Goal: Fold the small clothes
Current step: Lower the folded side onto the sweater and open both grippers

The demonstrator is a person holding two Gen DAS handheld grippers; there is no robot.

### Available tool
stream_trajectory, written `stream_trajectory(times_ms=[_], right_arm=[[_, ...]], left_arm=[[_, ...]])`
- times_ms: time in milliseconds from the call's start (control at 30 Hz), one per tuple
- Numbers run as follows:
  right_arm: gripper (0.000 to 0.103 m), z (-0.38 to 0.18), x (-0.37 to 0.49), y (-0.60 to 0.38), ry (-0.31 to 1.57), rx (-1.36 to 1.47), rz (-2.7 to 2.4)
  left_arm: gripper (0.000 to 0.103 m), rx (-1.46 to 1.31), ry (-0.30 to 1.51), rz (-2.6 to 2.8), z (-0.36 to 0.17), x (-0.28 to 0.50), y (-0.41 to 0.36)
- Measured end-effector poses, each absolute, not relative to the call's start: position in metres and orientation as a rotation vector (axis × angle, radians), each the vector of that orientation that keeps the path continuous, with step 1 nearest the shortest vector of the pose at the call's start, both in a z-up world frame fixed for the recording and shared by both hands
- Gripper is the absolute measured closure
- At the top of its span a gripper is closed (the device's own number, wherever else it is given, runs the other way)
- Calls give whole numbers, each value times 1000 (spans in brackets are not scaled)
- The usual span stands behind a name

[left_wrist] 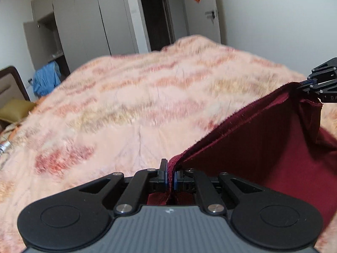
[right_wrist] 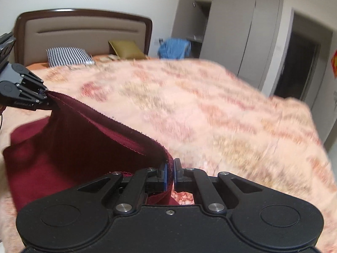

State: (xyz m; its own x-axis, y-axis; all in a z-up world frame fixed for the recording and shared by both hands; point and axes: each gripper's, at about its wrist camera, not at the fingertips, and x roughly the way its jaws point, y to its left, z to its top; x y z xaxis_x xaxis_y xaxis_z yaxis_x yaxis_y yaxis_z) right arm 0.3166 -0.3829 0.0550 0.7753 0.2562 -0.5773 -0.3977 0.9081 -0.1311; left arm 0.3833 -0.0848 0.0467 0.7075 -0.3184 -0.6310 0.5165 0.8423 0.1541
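Note:
A dark red garment [left_wrist: 263, 147] hangs stretched between my two grippers above a pink fluffy blanket [left_wrist: 126, 105] on a bed. My left gripper [left_wrist: 171, 179] is shut on one corner of its hemmed edge. My right gripper [right_wrist: 170, 175] is shut on the other corner of the garment [right_wrist: 73, 139]. Each gripper shows in the other's view: the right one [left_wrist: 303, 86] at the far right, the left one [right_wrist: 45, 97] at the far left. The taut edge runs between them and the lower part of the cloth rests on the blanket [right_wrist: 210, 116].
A headboard [right_wrist: 84, 29] with a checked pillow [right_wrist: 67, 55] and an olive cushion [right_wrist: 126, 49] stands at the bed's far end. Blue clothes [left_wrist: 45, 81] hang by grey wardrobes [left_wrist: 84, 21]. A dark doorway [left_wrist: 155, 19] lies beyond.

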Motion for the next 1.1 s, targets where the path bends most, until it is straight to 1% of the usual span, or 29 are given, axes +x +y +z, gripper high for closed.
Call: stream_trajectory(times_ms=[133,233,267,300,333,367,400,433,467,500,533,600,633,700,733,767,800,933,1033,1100], right_arm=[[98,26,340,-381,637,-207,359],[96,13,351,-387,668,-154,360],[95,10,353,-389,676,-137,361],[92,9,356,-391,686,-122,363],[89,8,357,-394,694,-105,368],[84,8,359,-397,698,-86,368],[80,8,359,-400,702,-65,372],[77,8,360,-402,707,-41,376],[68,9,360,-405,711,-16,376],[56,11,359,-409,711,11,372],[50,13,359,-412,709,42,369],[39,17,355,-419,695,95,362],[35,21,351,-421,682,105,353],[21,26,334,-419,645,73,357],[17,28,322,-415,624,40,363],[11,29,310,-410,606,-1,370],[9,28,297,-404,590,-46,383],[10,7,257,-374,562,-257,379],[15,-15,244,-362,538,-331,339],[22,-26,244,-363,522,-302,309]], left_arm=[[98,318,689,-474,14,404,-83],[96,285,726,-482,2,413,-81],[96,264,740,-489,0,417,-80],[94,234,752,-500,-3,420,-77],[92,198,767,-521,-3,422,-73],[80,159,779,-541,-4,424,-69],[61,121,789,-556,-4,426,-65],[52,91,794,-556,-5,428,-61],[42,70,794,-548,-5,429,-57],[38,58,793,-540,-4,429,-54],[36,48,792,-533,-2,429,-51],[22,34,787,-499,1,427,-45],[19,28,779,-474,3,424,-42],[13,29,752,-444,7,412,-39],[11,37,729,-432,7,404,-37],[8,46,706,-417,6,395,-37],[5,56,685,-402,3,386,-38],[4,125,640,-339,-18,363,-47],[4,178,618,-301,-34,355,-56],[1,167,614,-282,-46,352,-55]])
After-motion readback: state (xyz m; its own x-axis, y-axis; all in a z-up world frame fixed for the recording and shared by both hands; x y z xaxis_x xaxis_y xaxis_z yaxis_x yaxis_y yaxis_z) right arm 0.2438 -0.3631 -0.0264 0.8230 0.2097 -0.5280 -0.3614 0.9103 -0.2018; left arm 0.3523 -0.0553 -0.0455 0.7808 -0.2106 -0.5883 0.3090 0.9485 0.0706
